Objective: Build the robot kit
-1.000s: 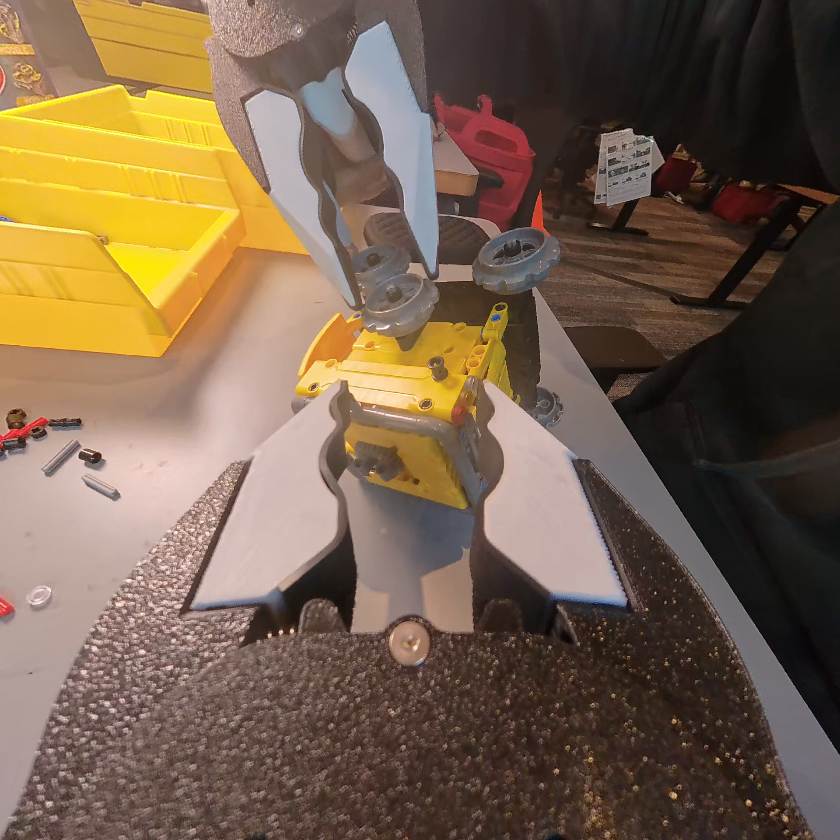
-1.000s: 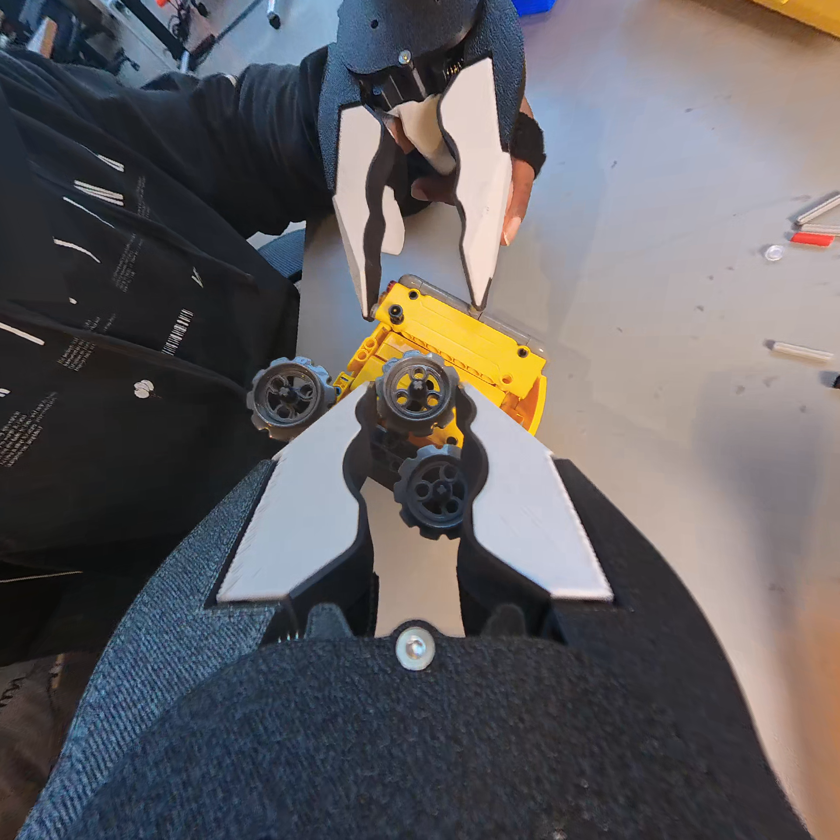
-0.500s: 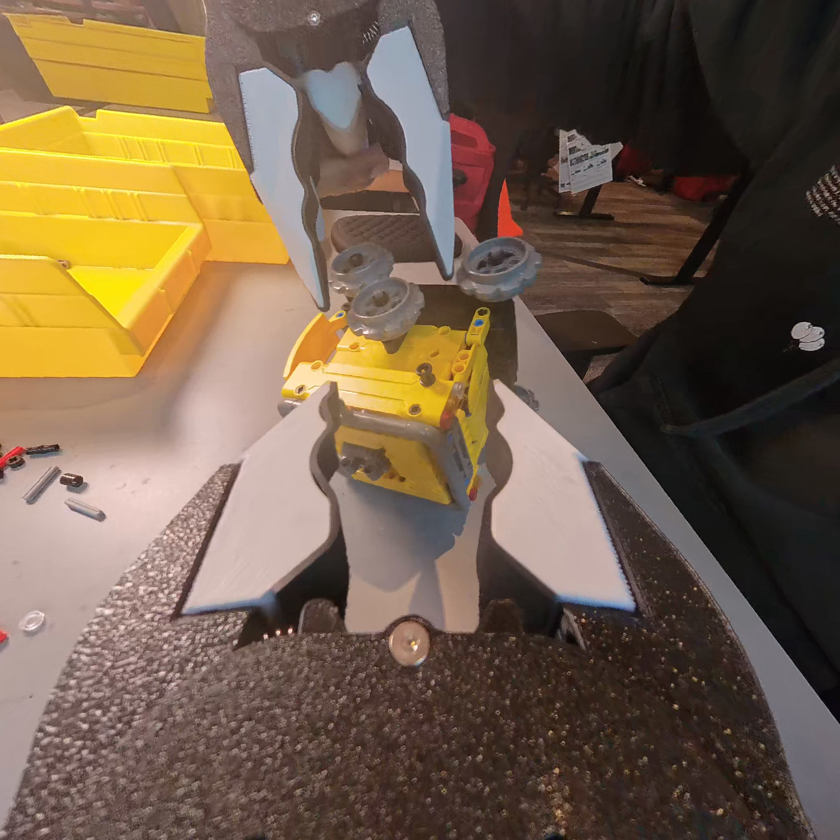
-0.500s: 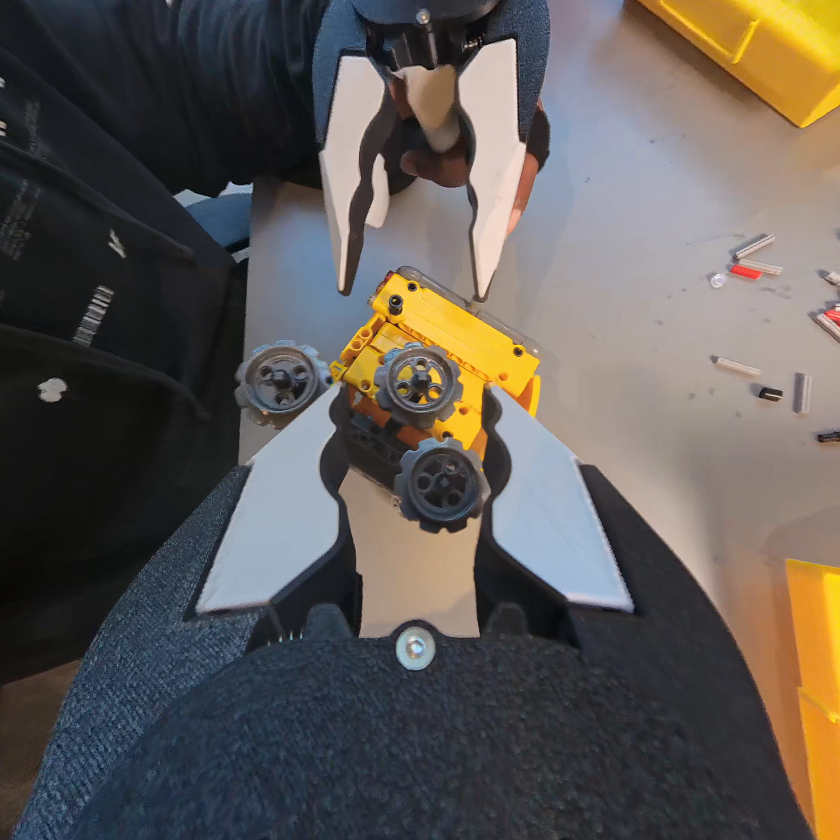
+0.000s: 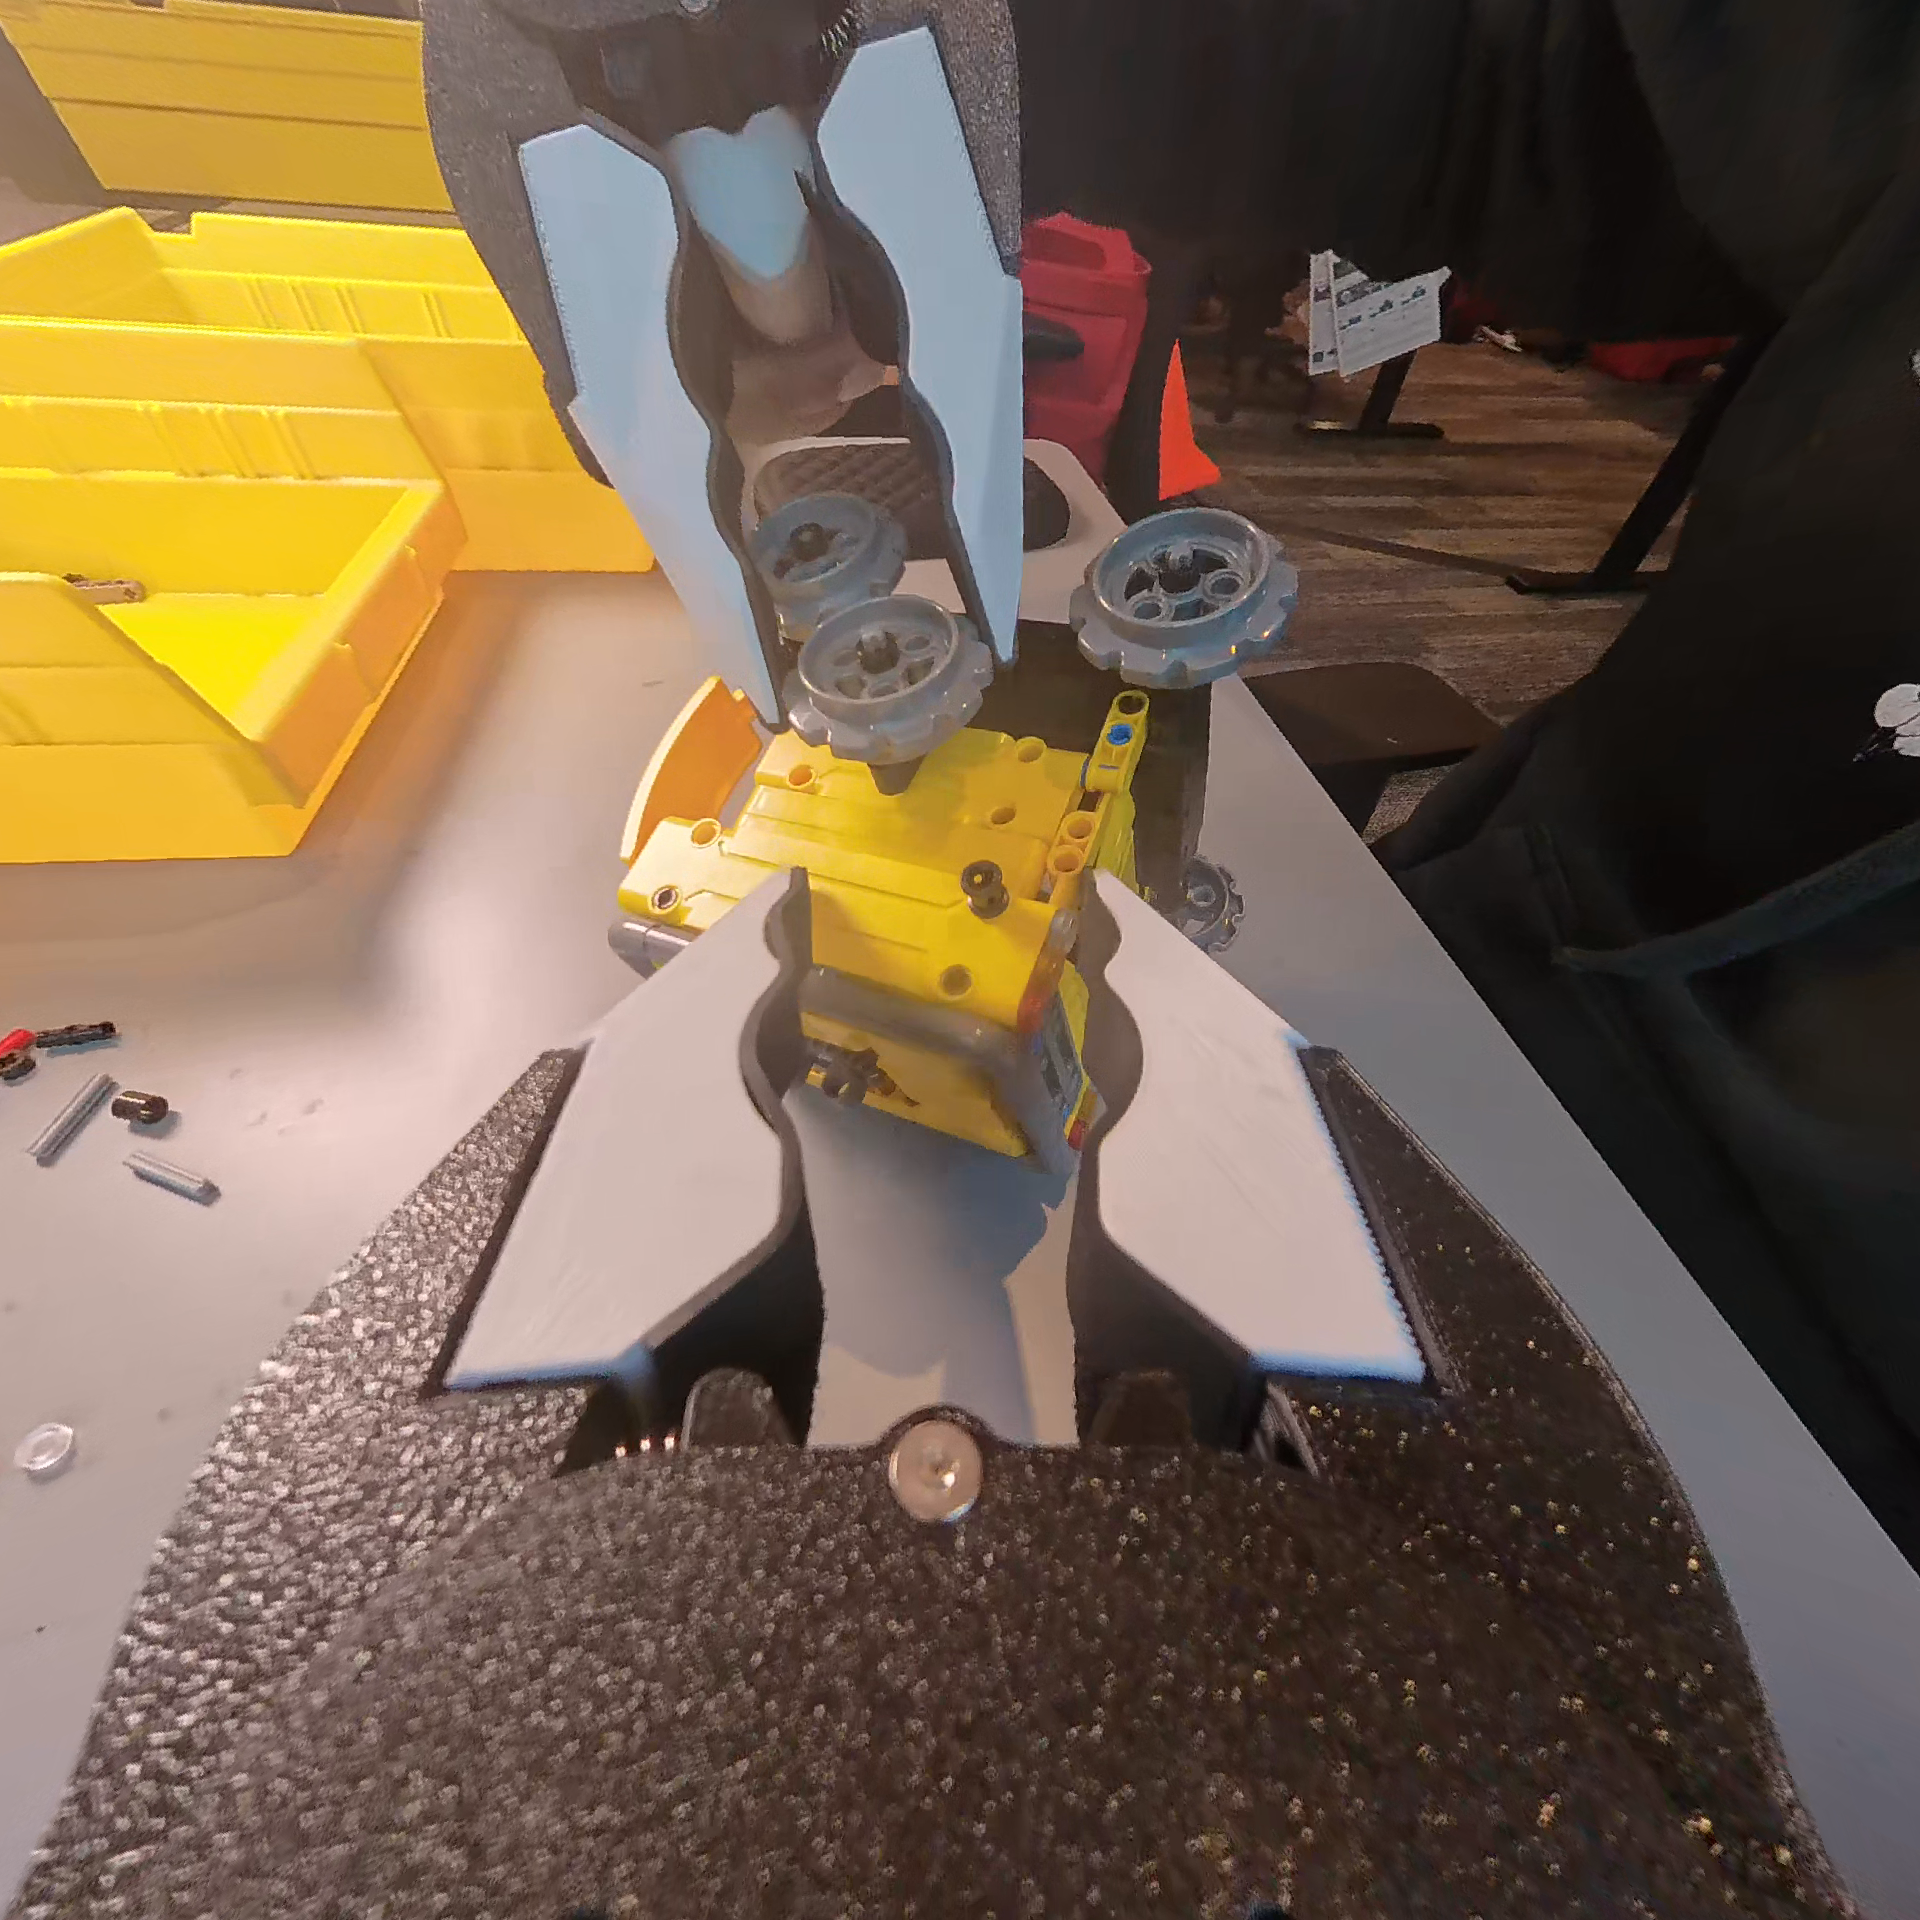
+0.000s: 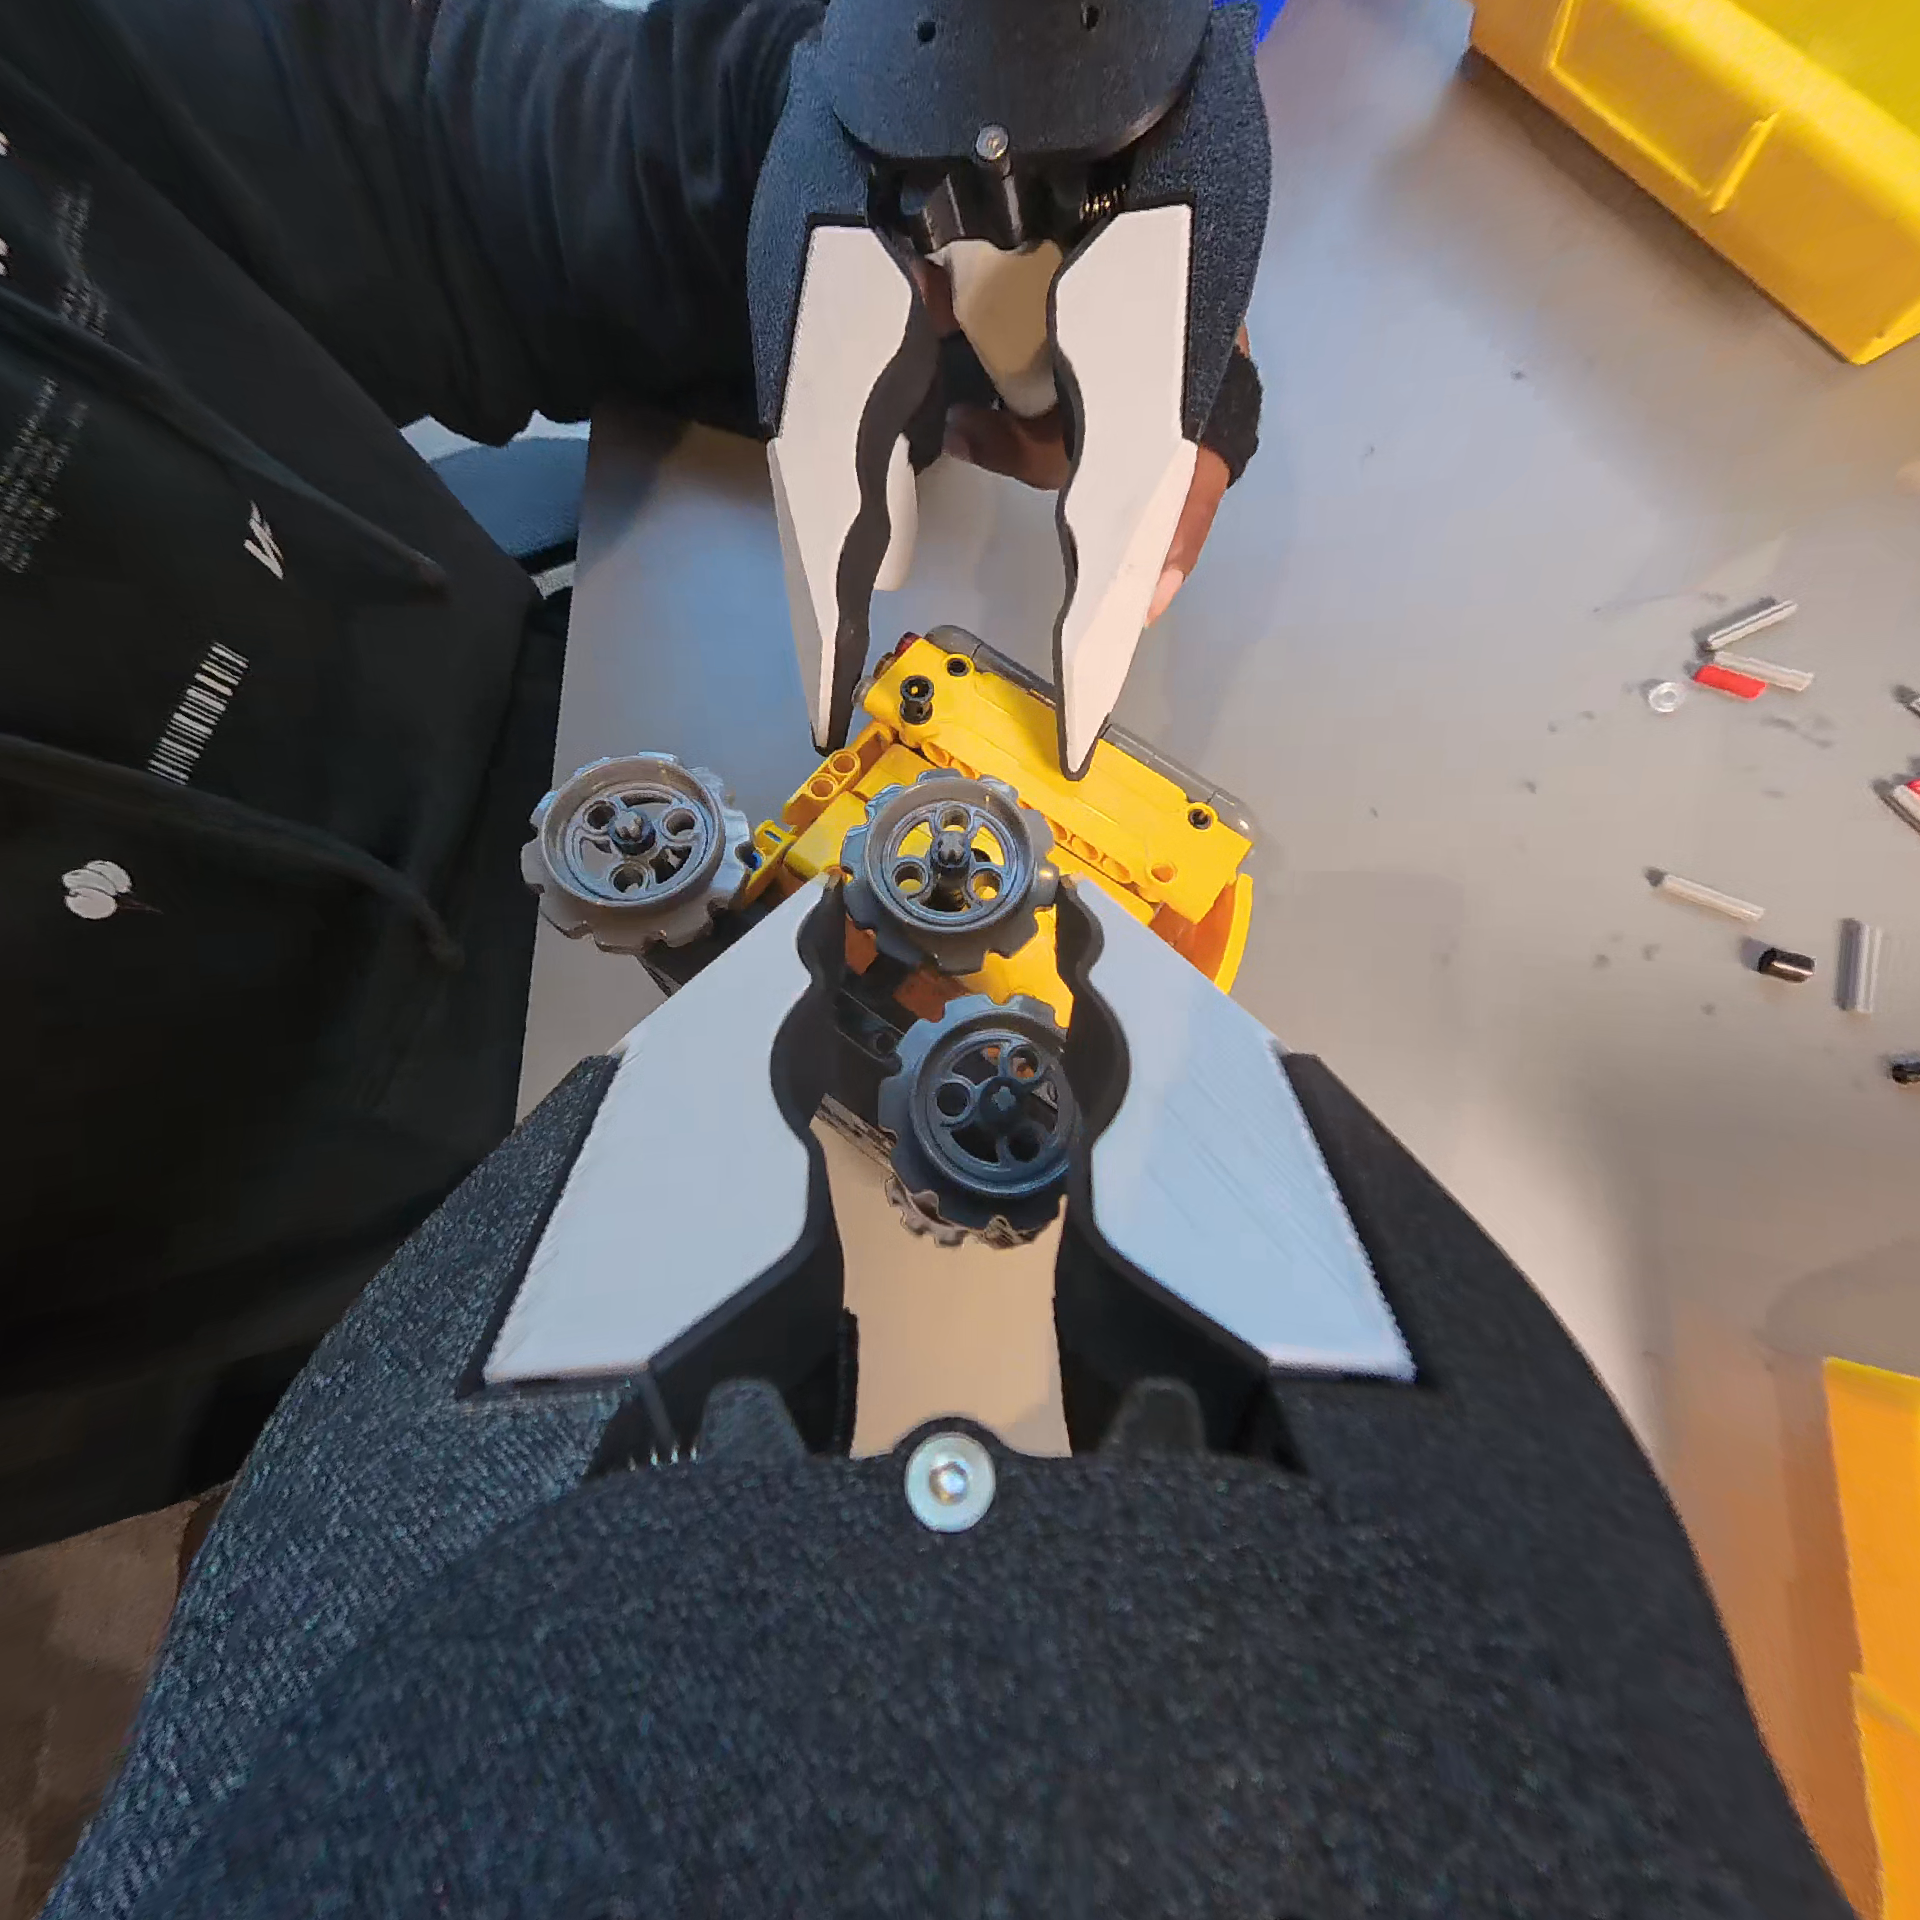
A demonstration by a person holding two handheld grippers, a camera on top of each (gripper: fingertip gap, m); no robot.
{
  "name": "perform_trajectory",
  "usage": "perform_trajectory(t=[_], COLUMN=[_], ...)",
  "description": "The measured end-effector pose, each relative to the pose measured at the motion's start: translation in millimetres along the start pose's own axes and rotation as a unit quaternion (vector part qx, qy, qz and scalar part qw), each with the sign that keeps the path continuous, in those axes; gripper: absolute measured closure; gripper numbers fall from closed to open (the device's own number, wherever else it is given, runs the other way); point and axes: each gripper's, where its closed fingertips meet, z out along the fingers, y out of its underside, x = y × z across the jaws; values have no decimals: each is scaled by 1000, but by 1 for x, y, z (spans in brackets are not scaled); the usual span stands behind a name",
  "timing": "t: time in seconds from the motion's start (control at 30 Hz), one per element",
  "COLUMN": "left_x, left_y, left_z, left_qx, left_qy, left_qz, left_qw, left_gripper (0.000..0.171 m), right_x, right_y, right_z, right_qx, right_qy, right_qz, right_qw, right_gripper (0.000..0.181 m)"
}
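A yellow toy brick vehicle [image 5: 914,873] lies on a grey table [image 5: 312,987] with its grey wheels pointing up. My left gripper [image 5: 940,904] is shut on the vehicle's near end, with the fingers against both sides of the body. It also shows in the right wheel view [image 6: 951,753], held by a hand. My right gripper [image 6: 948,883] is closed around one grey wheel [image 6: 948,862] on top of the vehicle. It reaches down from above in the left wrist view [image 5: 883,686]. Other wheels [image 6: 634,847] [image 6: 987,1117] stand beside it.
Yellow bins [image 5: 208,623] [image 6: 1714,156] stand on the table's far side. Small loose pins and axles [image 5: 104,1112] [image 6: 1766,665] lie scattered. The table edge [image 5: 1455,987] runs close by the vehicle, with a person in black clothes [image 6: 208,623] beyond it. The gap from one gripper's tips to the other's is roughly 4 cm.
Half a second ago both grippers stood wider, apart from the vehicle and the wheel. Now both have closed in again. The vehicle has tipped slightly.
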Motion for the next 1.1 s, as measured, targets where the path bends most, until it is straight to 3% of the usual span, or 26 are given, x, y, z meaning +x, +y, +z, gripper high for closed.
perform_trajectory(t=[0.27,0.47,0.77,0.87,0.93,1.0,1.1], left_x=[-3,-5,-4,-4,-4,-4,-4], left_y=[1,1,1,1,1,0,0], left_z=[0,-4,-11,-10,-10,-10,-10], left_qx=[-2,-1,6,9,13,17,21], left_qy=[-7,-10,-1,-4,-4,-4,-3], left_qz=[0,0,-9,-9,-10,-11,-15], left_qw=[1000,1000,1000,1000,1000,1000,1000], left_gripper=[123,120,116,116,116,117,118], right_x=[7,17,11,-1,-19,-23,-21], right_y=[4,0,20,7,2,8,13], right_z=[-3,-36,-53,-55,-46,-33,-17], right_qx=[-20,41,99,137,122,65,21], right_qy=[40,82,118,135,131,147,142], right_qz=[-6,8,28,-14,-78,-127,-146], right_qw=[999,996,988,981,981,979,979], right_gripper=[135,130,134,150,162,164,164])
